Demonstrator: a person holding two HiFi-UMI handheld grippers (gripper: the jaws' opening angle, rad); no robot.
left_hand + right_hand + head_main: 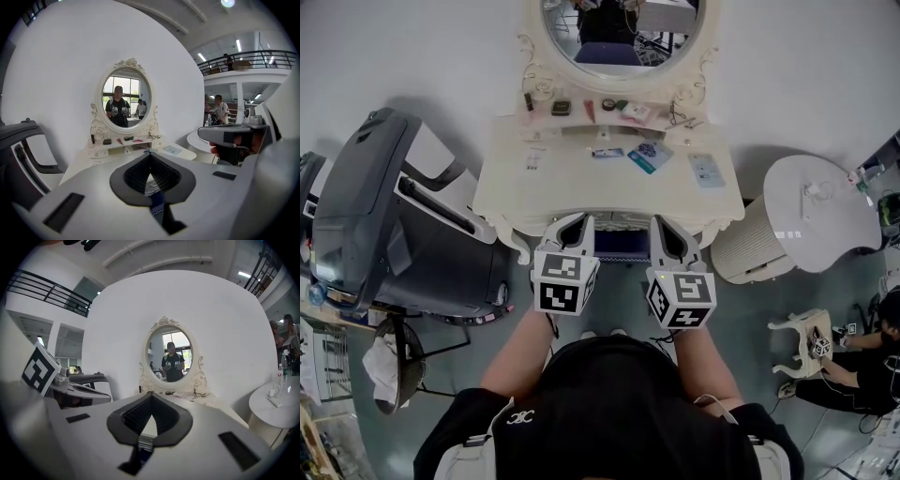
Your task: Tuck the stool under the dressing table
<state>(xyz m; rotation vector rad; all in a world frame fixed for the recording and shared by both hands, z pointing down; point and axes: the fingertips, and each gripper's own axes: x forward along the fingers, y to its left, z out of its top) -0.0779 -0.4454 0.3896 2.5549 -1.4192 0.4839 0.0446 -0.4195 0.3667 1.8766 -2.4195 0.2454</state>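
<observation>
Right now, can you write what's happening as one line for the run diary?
left gripper: shut, empty | right gripper: shut, empty | stool: blue seat mostly under dressing table

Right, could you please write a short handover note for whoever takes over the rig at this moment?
Left gripper: shut, empty, held before the table front.
Right gripper: shut, empty, beside it.
Stool: its blue seat shows under the table, between the grippers.
Done: the stool looks tucked in.
Left: check that it sits fully under.
</observation>
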